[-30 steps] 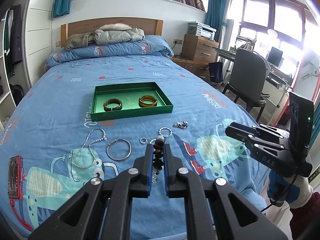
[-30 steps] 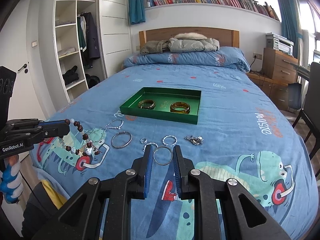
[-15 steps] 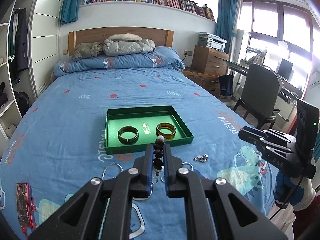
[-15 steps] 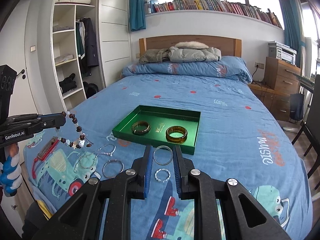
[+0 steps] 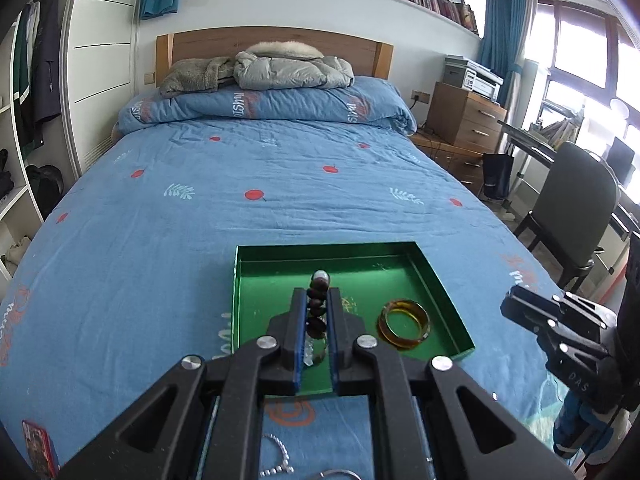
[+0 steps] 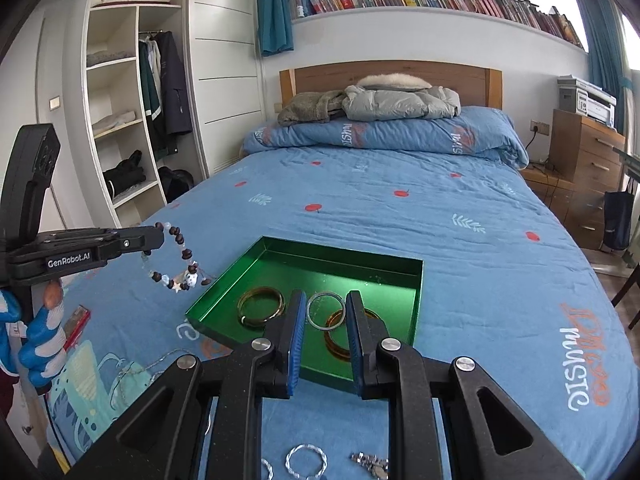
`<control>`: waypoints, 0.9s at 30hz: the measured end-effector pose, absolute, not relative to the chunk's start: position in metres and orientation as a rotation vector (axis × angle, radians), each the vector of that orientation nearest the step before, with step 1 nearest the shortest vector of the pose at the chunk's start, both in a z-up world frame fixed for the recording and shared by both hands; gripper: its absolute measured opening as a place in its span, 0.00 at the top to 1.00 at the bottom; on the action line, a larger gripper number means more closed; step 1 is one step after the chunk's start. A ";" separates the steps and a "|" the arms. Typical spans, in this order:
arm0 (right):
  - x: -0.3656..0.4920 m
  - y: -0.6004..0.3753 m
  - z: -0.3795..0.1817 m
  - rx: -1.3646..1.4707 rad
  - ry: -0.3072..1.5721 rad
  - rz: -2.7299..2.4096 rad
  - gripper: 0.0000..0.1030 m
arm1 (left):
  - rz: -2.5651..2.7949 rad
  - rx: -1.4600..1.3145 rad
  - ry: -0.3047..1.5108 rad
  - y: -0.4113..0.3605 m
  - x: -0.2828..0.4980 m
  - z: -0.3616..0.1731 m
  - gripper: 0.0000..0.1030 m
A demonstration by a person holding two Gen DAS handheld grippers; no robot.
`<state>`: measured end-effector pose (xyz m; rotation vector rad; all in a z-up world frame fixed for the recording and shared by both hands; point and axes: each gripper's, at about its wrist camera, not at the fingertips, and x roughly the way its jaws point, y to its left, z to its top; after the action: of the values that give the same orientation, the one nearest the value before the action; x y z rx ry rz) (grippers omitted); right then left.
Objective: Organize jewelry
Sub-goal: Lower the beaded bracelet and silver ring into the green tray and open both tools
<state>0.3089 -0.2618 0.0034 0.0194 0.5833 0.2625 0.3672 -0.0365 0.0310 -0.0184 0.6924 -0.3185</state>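
Note:
A green tray (image 5: 440, 280) (image 6: 416, 292) lies on the blue bedspread. It holds an amber bangle (image 5: 404, 324) (image 6: 335, 340) and a darker bangle (image 6: 261, 306). My left gripper (image 5: 317, 300) (image 6: 158, 236) is shut on a dark beaded bracelet (image 5: 318, 308) (image 6: 178, 264) above the tray's near left part. My right gripper (image 6: 326, 312) (image 5: 516, 308) is shut on a thin silver bangle (image 6: 325, 312) over the tray's near edge.
Loose silver pieces lie on the bedspread near me: a chain (image 5: 276, 456) (image 6: 160, 364), a twisted ring (image 6: 306, 458), a clump of chain (image 6: 370, 462). A red harmonica (image 5: 38, 448) (image 6: 76, 322) lies at the left. A chair (image 5: 576, 216) stands to the right.
Both grippers have moved forward and up toward the tray, each carrying its piece. The tray is now directly under the fingertips; the loose jewelry has dropped to the bottom edge of both views.

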 end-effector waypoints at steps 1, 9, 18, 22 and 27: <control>0.320 -0.261 -0.003 0.020 0.594 0.263 0.81 | -0.312 -0.023 0.697 -0.037 0.380 0.027 0.92; 0.392 -0.255 -0.060 0.028 0.715 0.262 0.81 | -0.252 -0.054 0.800 -0.045 0.462 -0.029 0.92; 0.416 -0.247 -0.109 -0.012 0.864 0.250 0.81 | -0.174 -0.055 0.952 -0.042 0.493 -0.103 0.92; 0.420 -0.245 -0.119 -0.041 0.896 0.242 0.81 | -0.176 -0.046 0.961 -0.044 0.493 -0.113 0.91; 0.419 -0.243 -0.121 -0.052 0.905 0.245 0.80 | -0.161 -0.030 0.964 -0.045 0.493 -0.114 0.90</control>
<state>0.4192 -0.2430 -0.1212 -0.0520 0.9046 0.2452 0.4935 -0.0446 -0.1137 -0.0301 0.9645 -0.1614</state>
